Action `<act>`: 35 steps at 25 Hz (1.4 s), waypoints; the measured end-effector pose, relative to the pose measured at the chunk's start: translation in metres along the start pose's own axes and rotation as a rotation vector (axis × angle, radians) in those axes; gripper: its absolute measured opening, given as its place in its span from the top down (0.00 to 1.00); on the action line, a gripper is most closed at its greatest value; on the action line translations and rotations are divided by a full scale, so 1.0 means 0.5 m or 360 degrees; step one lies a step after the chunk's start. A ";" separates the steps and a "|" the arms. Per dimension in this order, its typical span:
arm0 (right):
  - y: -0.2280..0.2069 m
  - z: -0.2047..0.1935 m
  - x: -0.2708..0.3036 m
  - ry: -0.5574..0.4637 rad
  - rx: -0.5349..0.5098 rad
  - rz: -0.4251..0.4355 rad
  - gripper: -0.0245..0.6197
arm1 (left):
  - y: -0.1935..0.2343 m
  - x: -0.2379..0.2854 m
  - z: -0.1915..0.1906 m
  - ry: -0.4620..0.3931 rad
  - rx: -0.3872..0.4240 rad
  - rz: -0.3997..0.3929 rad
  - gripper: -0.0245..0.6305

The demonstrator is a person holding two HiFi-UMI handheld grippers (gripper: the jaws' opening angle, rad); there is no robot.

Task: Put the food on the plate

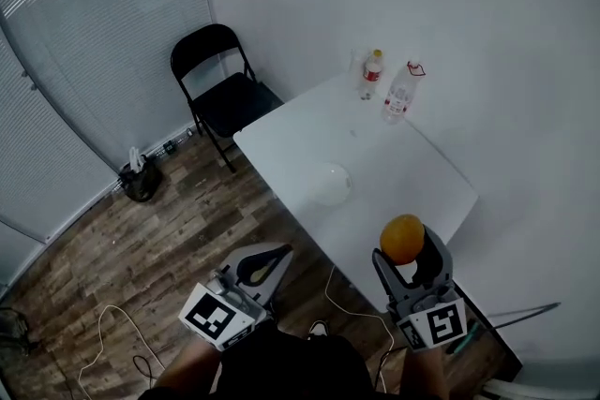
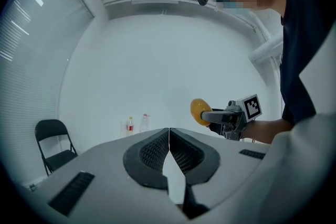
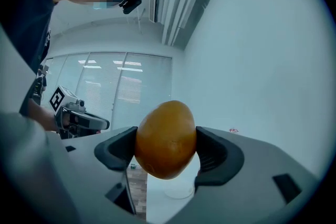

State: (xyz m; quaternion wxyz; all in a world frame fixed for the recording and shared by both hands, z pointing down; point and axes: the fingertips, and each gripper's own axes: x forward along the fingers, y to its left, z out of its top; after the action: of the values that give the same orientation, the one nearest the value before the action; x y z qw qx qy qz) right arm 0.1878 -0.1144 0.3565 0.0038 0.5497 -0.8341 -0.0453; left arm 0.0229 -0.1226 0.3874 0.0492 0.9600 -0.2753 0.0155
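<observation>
My right gripper (image 1: 405, 250) is shut on an orange, egg-shaped fruit (image 1: 402, 239), held up in the air near the front corner of the white table (image 1: 403, 173). In the right gripper view the fruit (image 3: 165, 139) fills the gap between both pads. A white plate (image 1: 327, 183) lies on the table near its left edge, beyond both grippers. My left gripper (image 1: 267, 263) is shut with nothing in it, over the floor left of the table. The left gripper view shows its jaws (image 2: 169, 150) pressed together and the fruit (image 2: 199, 112) off to the right.
Two plastic bottles (image 1: 372, 74) (image 1: 399, 96) stand at the table's far corner by the wall. A black folding chair (image 1: 223, 89) stands left of the table. A dark bag (image 1: 141, 176) and cables (image 1: 112, 333) lie on the wooden floor.
</observation>
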 end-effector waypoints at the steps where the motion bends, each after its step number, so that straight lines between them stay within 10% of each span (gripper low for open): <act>1: 0.004 0.000 0.028 0.0008 -0.0005 -0.0026 0.40 | 0.033 0.001 -0.003 0.0014 0.0002 -0.0014 0.93; 13: 0.012 -0.042 0.306 0.0088 0.0036 -0.0203 0.40 | 0.358 0.001 0.026 0.0007 -0.0047 -0.0098 0.93; 35: -0.157 -0.442 0.525 0.0765 0.0240 -0.0084 0.40 | 0.456 0.091 -0.030 0.0161 -0.0088 0.0238 0.93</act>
State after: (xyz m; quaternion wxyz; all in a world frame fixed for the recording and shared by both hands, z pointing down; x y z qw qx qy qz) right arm 0.1684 -0.4018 0.5589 0.1598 0.5651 -0.7955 0.1491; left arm -0.0594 -0.3371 0.4244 0.0882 0.9330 -0.3438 0.0601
